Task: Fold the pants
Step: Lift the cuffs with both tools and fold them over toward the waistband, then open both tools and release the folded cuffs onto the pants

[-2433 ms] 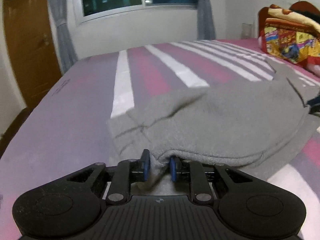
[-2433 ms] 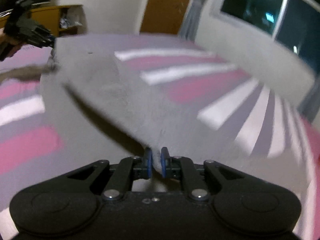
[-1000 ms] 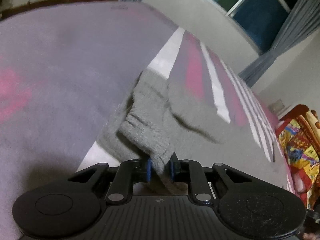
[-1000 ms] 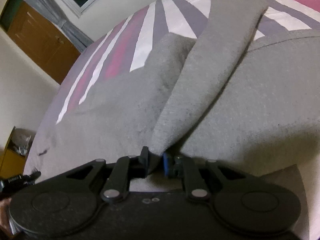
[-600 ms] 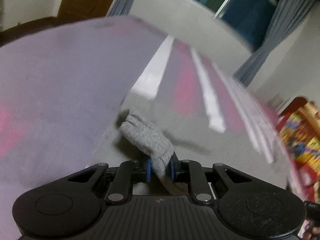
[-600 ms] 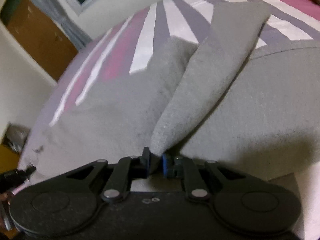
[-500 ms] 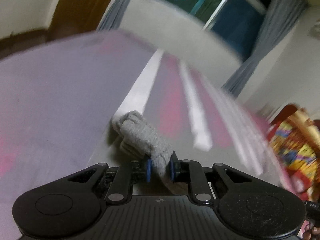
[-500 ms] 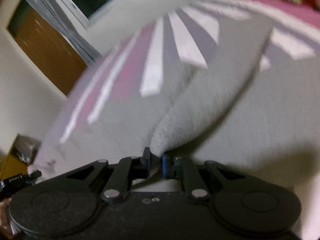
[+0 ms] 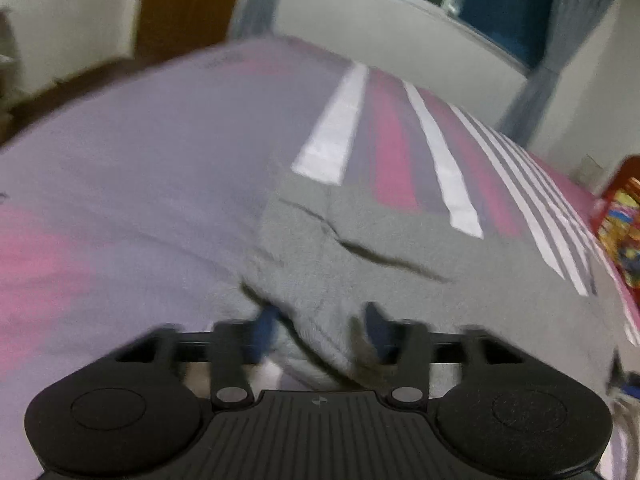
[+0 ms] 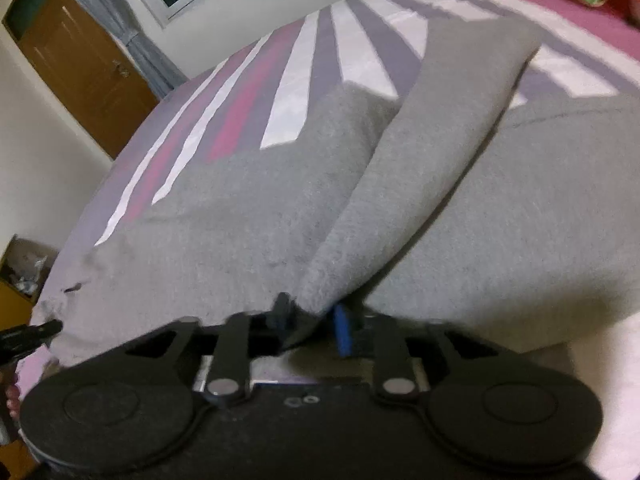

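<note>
The grey pants lie on the striped bed, folded over on themselves. In the left wrist view my left gripper stands open, its blue pads wide apart on either side of the pants' near edge, which lies loose between them. In the right wrist view the pants spread across the bed, with a raised fold running away from my right gripper. Its jaws have parted a little around the fold's near tip.
The bed's sheet has pink, white and grey stripes. A brown door and a window stand behind the bed. A colourful blanket lies at the right. The left gripper's tip shows at the right wrist view's left edge.
Both grippers have lowered the pants' edge onto the lower layer. The left gripper's jaws have opened wide and let go of the bunched cloth. The right gripper's jaws have begun to part.
</note>
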{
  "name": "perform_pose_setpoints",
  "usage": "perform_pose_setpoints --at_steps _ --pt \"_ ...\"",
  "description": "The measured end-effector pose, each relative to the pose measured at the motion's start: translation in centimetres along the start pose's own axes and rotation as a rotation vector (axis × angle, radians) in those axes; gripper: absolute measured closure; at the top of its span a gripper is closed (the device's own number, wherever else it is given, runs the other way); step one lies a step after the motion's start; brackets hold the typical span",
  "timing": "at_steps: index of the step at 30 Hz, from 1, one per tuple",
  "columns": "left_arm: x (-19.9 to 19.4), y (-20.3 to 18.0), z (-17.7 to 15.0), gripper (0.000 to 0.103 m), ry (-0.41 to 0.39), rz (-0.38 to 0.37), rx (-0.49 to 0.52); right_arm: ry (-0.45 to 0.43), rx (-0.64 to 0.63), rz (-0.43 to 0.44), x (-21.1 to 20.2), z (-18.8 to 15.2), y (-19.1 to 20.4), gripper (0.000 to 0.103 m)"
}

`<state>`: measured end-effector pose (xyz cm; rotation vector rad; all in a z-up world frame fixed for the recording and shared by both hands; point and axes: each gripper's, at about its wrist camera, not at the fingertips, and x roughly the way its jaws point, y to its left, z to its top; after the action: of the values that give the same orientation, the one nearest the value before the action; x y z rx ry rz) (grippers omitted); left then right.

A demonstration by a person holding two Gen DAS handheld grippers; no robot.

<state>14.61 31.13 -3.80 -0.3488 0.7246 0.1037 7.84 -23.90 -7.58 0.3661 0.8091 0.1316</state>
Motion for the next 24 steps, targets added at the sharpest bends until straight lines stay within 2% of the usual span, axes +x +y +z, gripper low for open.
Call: perform_pose_setpoints --at_steps 1,2,3,5,6,7,9,14,15,16,17,20,22,23,24 --pt "-0.7 -0.3 -0.2 0.033 -0.018 0.026 -0.012 -0.046 0.0 -0.008 -0.9 0.4 -0.1 0.048" --pt "-0.6 0.0 -0.7 0.033 -0.017 0.022 -0.021 -0.088 -0.009 -0.027 -2.0 0.7 -0.2 0.047" --pt "-0.4 -0.1 -1.0 0.033 0.002 0.023 -0.035 -0.11 -0.015 -0.043 -2.6 1.4 -0.3 0.047" --pt "0.6 -0.7 -1.5 0.033 0.054 0.06 -0.041 -0.124 -0.022 -0.071 -2.7 3.2 0.0 0.038" --pt "1.2 -1.2 -1.6 0.033 0.076 0.091 -0.035 -0.11 -0.033 -0.11 -2.1 4.2 0.2 0.034" --pt "2.0 -1.5 -1.8 0.033 0.103 0.114 -0.036 -0.092 -0.037 -0.14 -0.7 5.5 0.9 0.034" --pt "3.2 -1.6 -2.5 0.03 0.146 0.112 -0.056 -0.036 -0.062 -0.207 1.4 6.8 1.7 0.035" --pt "3.8 -1.7 -2.7 0.026 0.143 0.113 -0.064 0.122 -0.087 -0.351 6.6 8.2 1.6 0.037" --pt "3.8 -1.7 -2.6 0.026 0.146 0.11 -0.06 0.132 -0.092 -0.348 6.7 8.3 1.4 0.05" --pt "3.9 -1.3 -2.9 0.026 0.147 0.104 -0.059 0.129 -0.097 -0.336 6.6 8.0 0.9 0.079" --pt "3.9 -1.3 -2.8 0.026 0.147 0.097 -0.059 0.121 -0.075 -0.307 6.0 7.8 0.4 0.091" --pt "3.6 -0.9 -2.9 0.026 0.144 0.076 -0.058 0.043 -0.041 -0.251 2.9 6.8 -0.4 0.093" --pt "3.6 -0.8 -3.0 0.026 0.138 0.068 -0.053 -0.01 -0.009 -0.218 -0.2 4.9 -1.0 0.094" --pt "3.4 -0.7 -3.2 0.026 0.135 0.064 -0.052 -0.034 0.006 -0.211 -1.4 3.8 -1.3 0.094" --pt "3.3 -0.7 -3.3 0.026 0.133 0.062 -0.049 -0.042 0.006 -0.229 -2.2 2.5 -1.7 0.098"
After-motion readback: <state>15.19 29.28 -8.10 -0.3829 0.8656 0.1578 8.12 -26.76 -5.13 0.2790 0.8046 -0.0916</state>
